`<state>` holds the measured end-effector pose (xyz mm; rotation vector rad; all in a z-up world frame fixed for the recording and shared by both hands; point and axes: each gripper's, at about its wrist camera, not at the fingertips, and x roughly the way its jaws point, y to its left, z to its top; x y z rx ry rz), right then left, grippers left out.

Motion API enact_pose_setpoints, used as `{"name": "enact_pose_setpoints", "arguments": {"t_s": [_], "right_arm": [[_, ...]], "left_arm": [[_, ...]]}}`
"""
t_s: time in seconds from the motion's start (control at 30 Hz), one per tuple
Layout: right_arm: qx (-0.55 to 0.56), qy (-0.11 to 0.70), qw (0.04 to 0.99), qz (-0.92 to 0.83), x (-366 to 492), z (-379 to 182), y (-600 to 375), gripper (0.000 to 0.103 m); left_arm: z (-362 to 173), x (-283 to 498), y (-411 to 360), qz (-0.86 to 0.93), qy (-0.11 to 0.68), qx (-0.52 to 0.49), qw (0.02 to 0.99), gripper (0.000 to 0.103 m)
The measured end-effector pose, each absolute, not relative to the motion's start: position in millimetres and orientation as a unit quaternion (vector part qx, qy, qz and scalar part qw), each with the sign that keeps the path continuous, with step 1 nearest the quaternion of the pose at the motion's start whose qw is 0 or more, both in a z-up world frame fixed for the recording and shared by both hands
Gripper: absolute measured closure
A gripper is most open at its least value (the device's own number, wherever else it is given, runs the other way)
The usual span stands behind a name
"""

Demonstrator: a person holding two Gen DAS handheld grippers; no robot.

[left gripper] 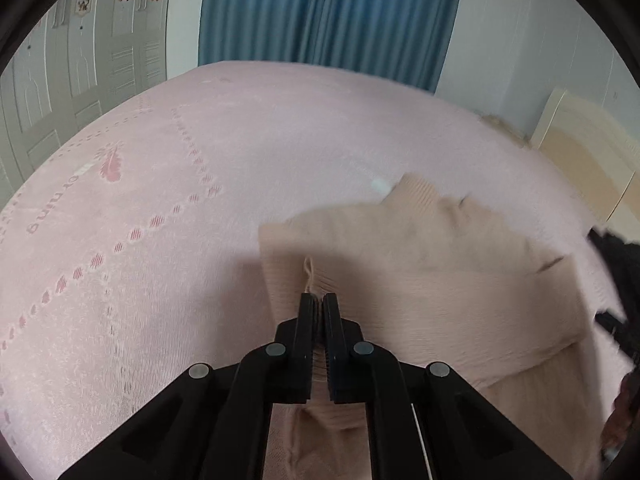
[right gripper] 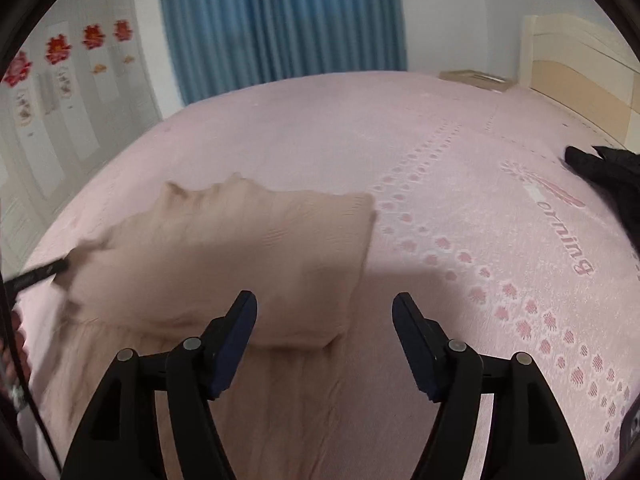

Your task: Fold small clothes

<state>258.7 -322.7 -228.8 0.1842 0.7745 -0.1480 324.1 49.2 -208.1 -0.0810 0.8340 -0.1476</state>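
A small beige ribbed knit garment (left gripper: 420, 256) lies on the pink bed sheet (left gripper: 168, 208), its upper part folded over the lower. My left gripper (left gripper: 319, 300) is shut on a pinched ridge of the knit near the garment's left edge. In the right wrist view the same garment (right gripper: 240, 256) is blurred, with its folded right corner just ahead of my right gripper (right gripper: 325, 305). That gripper stands open above the fabric, nothing pressed between its fingers. A tip of the left gripper (right gripper: 44, 272) shows at the garment's left side.
A dark garment (right gripper: 604, 172) lies at the right side of the bed. A blue curtain (left gripper: 328, 16) and white wardrobe doors (left gripper: 80, 64) stand behind the bed; a cream headboard (right gripper: 576, 80) is at the right. The sheet (right gripper: 460, 184) spreads wide around the garment.
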Motion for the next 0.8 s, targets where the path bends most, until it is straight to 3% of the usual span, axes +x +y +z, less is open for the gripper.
{"name": "enact_pose_setpoints", "arguments": {"t_s": [0.17, 0.27, 0.3, 0.8], "right_arm": [[0.118, 0.429, 0.89, -0.102, 281.7, -265.3, -337.3, 0.034], [0.109, 0.415, 0.898, -0.096, 273.6, -248.1, -336.2, 0.034], [0.106, 0.412, 0.9, -0.098, 269.5, -244.0, -335.9, 0.034], [0.091, 0.425, 0.895, -0.095, 110.1, -184.9, -318.7, 0.037]], "left_arm": [[-218.6, 312.5, 45.2, -0.064, 0.404, -0.012, 0.913, 0.09], [-215.1, 305.3, 46.3, -0.07, 0.417, -0.017, 0.906, 0.057], [-213.6, 301.4, 48.1, -0.073, 0.417, -0.024, 0.905, 0.052], [-157.9, 156.4, 53.3, -0.043, 0.43, 0.002, 0.902, 0.055]]}}
